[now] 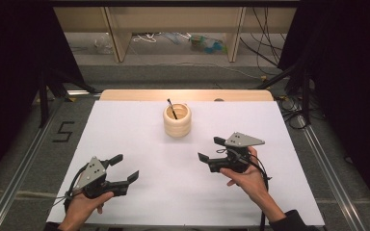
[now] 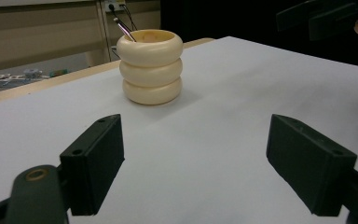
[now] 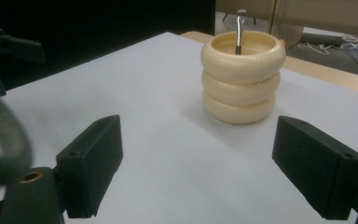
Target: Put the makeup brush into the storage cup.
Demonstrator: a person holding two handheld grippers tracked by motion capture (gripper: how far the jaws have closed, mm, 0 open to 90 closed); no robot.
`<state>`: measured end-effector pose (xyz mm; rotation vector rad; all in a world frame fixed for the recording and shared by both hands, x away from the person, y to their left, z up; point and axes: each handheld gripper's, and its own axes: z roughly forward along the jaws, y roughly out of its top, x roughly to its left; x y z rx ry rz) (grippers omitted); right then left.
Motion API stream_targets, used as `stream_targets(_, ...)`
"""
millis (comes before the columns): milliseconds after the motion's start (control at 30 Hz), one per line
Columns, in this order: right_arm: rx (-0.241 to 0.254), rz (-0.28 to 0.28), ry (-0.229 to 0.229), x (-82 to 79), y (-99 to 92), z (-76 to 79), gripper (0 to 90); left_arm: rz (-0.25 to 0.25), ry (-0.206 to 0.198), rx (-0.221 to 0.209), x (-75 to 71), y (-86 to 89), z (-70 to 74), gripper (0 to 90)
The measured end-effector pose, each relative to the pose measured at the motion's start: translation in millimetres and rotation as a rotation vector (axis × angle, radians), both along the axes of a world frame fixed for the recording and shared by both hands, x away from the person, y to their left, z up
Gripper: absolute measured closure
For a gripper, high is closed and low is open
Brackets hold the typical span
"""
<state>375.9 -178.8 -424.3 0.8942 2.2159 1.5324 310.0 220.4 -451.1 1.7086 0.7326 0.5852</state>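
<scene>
On the table (image 1: 125, 125) from left to right: left tongs (image 1: 125, 167) spread wide with nothing in them, one cream ribbed cup (image 1: 177, 121) near the far middle with one thin brush (image 1: 172, 109) poking out, then right tongs (image 1: 211, 149), also released and empty.

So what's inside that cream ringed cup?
A thin dark brush stands in the cream cup, leaning on its rim. Its lower end and the cup's bottom are hidden by the wall.
</scene>
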Motion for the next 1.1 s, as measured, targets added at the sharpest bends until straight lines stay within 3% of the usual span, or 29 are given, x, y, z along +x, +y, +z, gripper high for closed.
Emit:
stream_targets(100, -0.019, -0.004, 0.002, -4.4, -1.6, -1.3, 16.4, 0.000, 0.001, 0.000, 0.0, -0.1, -0.2, 18.9)
stream_targets(333, 0.002, 0.008, -0.005, -20.2, -2.3, -4.8, 16.6, -0.003, -0.007, 0.015, 0.9, 1.0, -0.4, 18.9)
stream_targets(433, -0.008, 0.016, 0.007, -25.9, -3.9, -7.2, 16.7, -0.001, 0.010, -0.003, 0.2, -0.7, -1.8, 18.9)
stream_targets(500, -0.017, 0.012, 0.008, -28.5, -5.2, -7.8, 16.7, 0.002, 0.004, 0.011, 0.5, -0.1, -1.4, 18.9)
stream_targets(533, -0.007, 0.016, 0.007, -31.1, -6.5, -7.6, 16.7, 0.004, 0.012, -0.006, 0.3, -0.4, -2.1, 18.9)
stream_targets(633, -0.002, 0.012, 0.000, -33.3, -7.3, -8.0, 16.7, 0.005, 0.004, 0.010, 0.9, 0.3, -1.7, 18.9)
stream_targets(1100, -0.003, 0.002, -0.012, -36.7, -11.8, -7.7, 16.9, 0.001, 0.005, 0.010, 0.9, -0.2, -1.6, 18.9)
